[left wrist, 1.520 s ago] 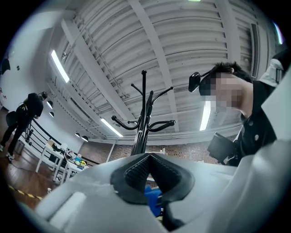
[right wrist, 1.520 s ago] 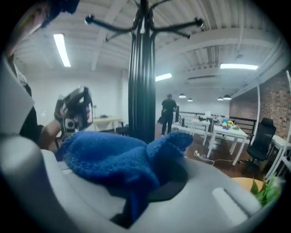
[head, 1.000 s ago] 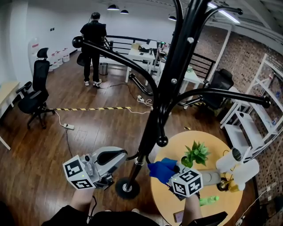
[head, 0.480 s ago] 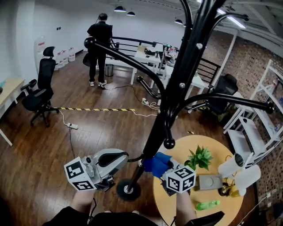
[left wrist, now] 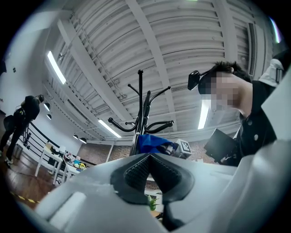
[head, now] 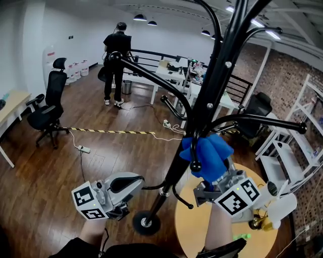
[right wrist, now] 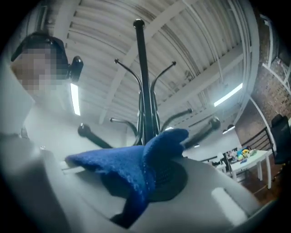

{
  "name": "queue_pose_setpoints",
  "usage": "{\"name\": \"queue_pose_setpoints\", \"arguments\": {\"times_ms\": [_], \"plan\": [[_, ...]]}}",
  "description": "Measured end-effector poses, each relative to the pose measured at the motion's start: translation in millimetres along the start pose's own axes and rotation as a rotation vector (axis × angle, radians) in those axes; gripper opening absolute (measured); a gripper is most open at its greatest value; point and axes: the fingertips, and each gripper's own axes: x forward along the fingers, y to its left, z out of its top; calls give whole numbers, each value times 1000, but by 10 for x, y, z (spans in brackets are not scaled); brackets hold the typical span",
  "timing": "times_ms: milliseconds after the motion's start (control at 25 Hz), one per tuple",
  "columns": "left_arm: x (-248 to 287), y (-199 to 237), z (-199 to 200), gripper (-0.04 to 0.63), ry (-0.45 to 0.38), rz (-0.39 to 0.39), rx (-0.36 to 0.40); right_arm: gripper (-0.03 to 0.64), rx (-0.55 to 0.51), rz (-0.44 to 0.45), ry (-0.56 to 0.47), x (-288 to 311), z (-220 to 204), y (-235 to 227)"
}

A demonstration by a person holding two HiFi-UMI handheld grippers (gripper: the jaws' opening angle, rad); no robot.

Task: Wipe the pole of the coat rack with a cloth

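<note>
Right claw [head: 211, 171] is clamped on the blue cloth [head: 207, 151], which lies against the coat rack pole [head: 214, 90] just ahead of it. A knobbed hook [head: 194, 165] crosses the cloth. Left claw [head: 136, 180], closed and empty, sits lower beside the pole. A round table [head: 187, 229] lies beneath the right claw.

The floor [head: 60, 171] is dark brown wood, with a yellow and black striped tape [head: 111, 131] across it. The far wall [head: 75, 25] is white, and the wall on the right [head: 285, 70] is red brick. A black office chair [head: 48, 108] stands at the left. White desks [head: 169, 70] sit by a black railing [head: 146, 52] at the back, where 1 person in black [head: 117, 55] stands. Round lamps [head: 140, 17] shine from the ceiling [head: 171, 7]. White shelves [head: 295, 136] stand at the right.
</note>
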Motion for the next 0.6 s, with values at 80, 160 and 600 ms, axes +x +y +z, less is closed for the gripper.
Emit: {"name": "queue_pose_setpoints", "arguments": {"times_ms": [80, 160, 600], "plan": [[-9, -3, 32, 3, -5, 4, 11, 23, -43, 2, -74, 78, 344, 53], [-22, 6, 55, 3, -11, 8, 18, 23, -80, 13, -123, 81, 607, 114], [110, 18, 64, 3, -4, -41, 30, 23, -201, -66, -438, -586, 1724, 365]]}}
